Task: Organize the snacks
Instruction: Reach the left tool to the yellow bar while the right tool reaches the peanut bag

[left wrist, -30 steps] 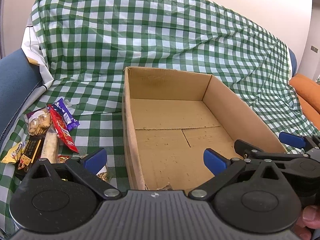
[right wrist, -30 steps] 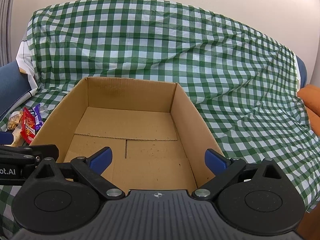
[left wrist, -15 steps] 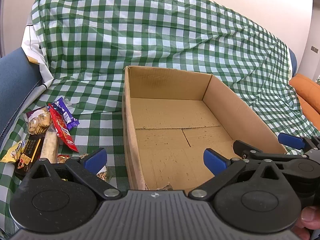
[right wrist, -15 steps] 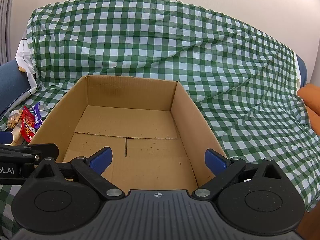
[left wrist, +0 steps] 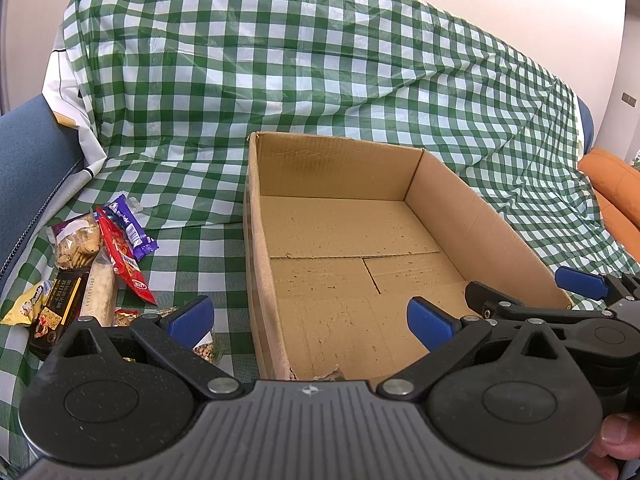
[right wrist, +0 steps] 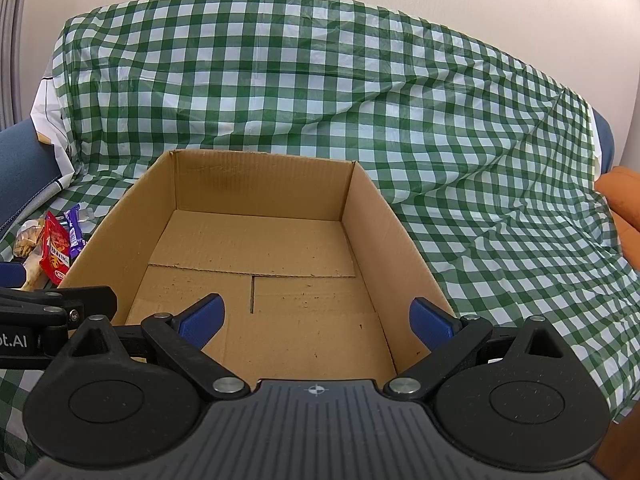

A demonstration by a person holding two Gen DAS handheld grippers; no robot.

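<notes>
both the left gripper (left wrist: pixel 310 320) and right gripper (right wrist: pixel 316 318) hang released, jaws spread, above the cardboard box (left wrist: pixel 472 216). the snacks (left wrist: pixel 100 256) lie heaped on the checkered cloth (left wrist: pixel 280 80) beside the box's left wall.

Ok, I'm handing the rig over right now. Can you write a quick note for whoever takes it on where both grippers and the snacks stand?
Left gripper: open, empty, at the near left corner of the cardboard box.
Right gripper: open, empty, over the box's near edge.
Snacks: all in a pile on the checked cloth left of the box, including the red packet, purple bar, cracker bag, black packet and yellow packet.
Done: nothing; the box holds no snacks.
Left: move every snack into the box.
</notes>
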